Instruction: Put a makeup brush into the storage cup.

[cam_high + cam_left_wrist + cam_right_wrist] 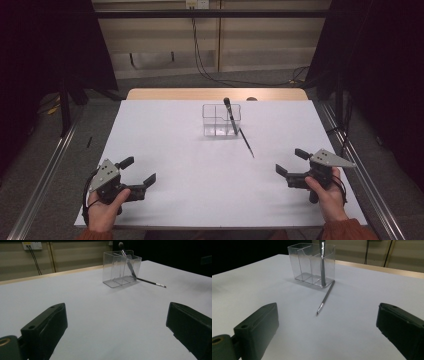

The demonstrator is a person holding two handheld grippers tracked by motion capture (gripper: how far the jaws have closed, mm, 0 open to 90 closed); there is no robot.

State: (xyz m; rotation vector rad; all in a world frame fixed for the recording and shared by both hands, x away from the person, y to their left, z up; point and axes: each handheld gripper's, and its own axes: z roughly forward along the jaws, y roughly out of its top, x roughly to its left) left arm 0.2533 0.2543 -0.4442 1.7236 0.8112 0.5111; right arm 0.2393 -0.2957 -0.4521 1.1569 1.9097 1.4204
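At the left of the high view, the left gripper (141,171) rests low over the near left part of the white table (175,150), held by the left hand (107,207). Its jaws stand wide apart and hold nothing; in the left gripper view there is only bare table between them.

Toward the middle, at the far part of the table, stands a clear box (217,122) with inner walls that divide it into compartments. It is well apart from both grippers. A dark pen (230,112) stands inside the box in its right part, tilted, with the top end above the rim. I cannot tell exactly which compartment it is in.

Just right of the box, a second pen (247,144) lies flat on the table. Its far end is near the box's right corner, maybe touching, and its metal tip points to the near side.

At the right, the right gripper (288,162) is held by the right hand (327,192) near the right edge of the table. Its jaws are also wide open and empty. In the right gripper view, the lying pen (325,298) and the box (310,265) are ahead of them.
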